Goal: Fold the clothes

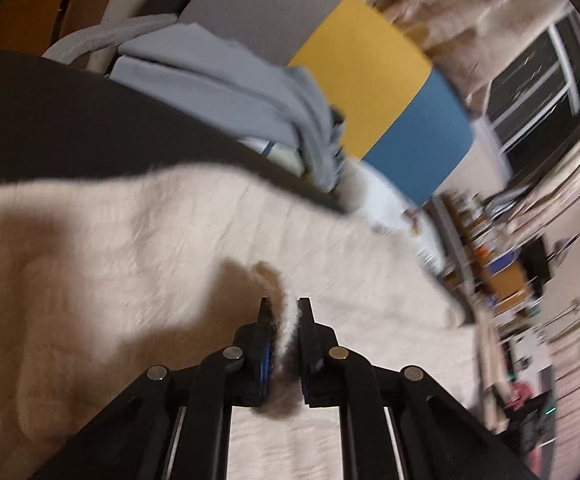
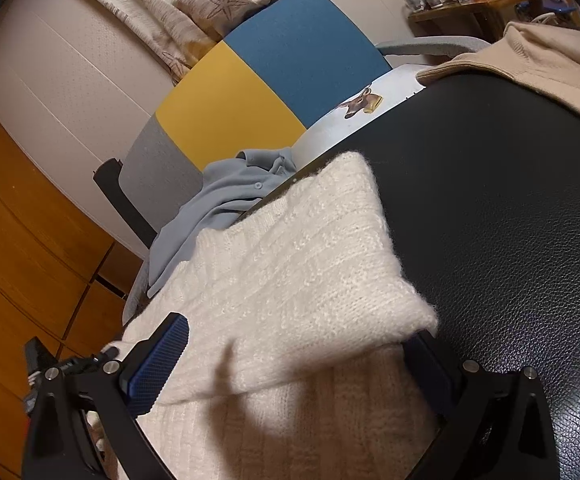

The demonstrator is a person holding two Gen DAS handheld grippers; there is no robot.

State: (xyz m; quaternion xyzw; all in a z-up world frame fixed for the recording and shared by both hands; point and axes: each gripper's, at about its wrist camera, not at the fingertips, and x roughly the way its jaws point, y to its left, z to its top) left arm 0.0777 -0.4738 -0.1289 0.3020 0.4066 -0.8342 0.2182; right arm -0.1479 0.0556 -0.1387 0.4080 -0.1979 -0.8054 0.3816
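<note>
A cream knitted sweater [image 2: 290, 264] lies partly folded on a black leather surface [image 2: 510, 208]. In the left wrist view the sweater [image 1: 129, 248] fills the lower frame, blurred. My left gripper [image 1: 285, 312] is shut on a pinched ridge of the sweater's fabric. My right gripper [image 2: 298, 344] is open, its blue-padded fingers [image 2: 161, 360] on either side of the folded sweater, which lies between them.
A chair with grey, yellow and blue back panels [image 2: 257, 80] stands behind the surface, with a light blue-grey shirt [image 2: 217, 204] draped on it. A beige garment [image 2: 550, 68] lies at the far right of the surface. Wooden floor [image 2: 21, 240] is to the left.
</note>
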